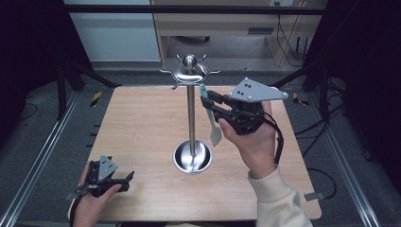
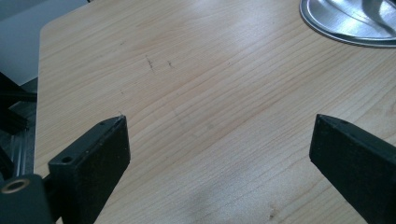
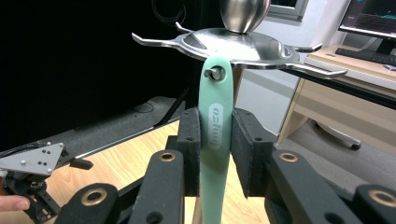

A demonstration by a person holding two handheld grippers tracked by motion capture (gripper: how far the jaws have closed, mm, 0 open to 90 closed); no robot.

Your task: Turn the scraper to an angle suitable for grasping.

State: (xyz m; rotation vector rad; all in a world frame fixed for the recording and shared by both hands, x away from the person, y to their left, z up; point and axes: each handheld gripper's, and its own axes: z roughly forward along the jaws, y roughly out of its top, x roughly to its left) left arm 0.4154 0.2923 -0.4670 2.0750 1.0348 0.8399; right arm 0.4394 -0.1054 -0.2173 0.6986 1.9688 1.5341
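A mint-green spatula hangs by the hole in its handle from a hook of the steel utensil stand. My right gripper comes in from the right, raised above the table, and its jaws are shut on the handle just under the hook, with both pads against it. In the high view the right gripper sits beside the pole. My left gripper rests open on the table's front left corner, and nothing is between its fingers.
The stand's round base sits mid-table, and its edge lies ahead of the left gripper. Several bare hooks ring the stand's top disc. The wooden table has black frame rails on both sides. A desk stands behind.
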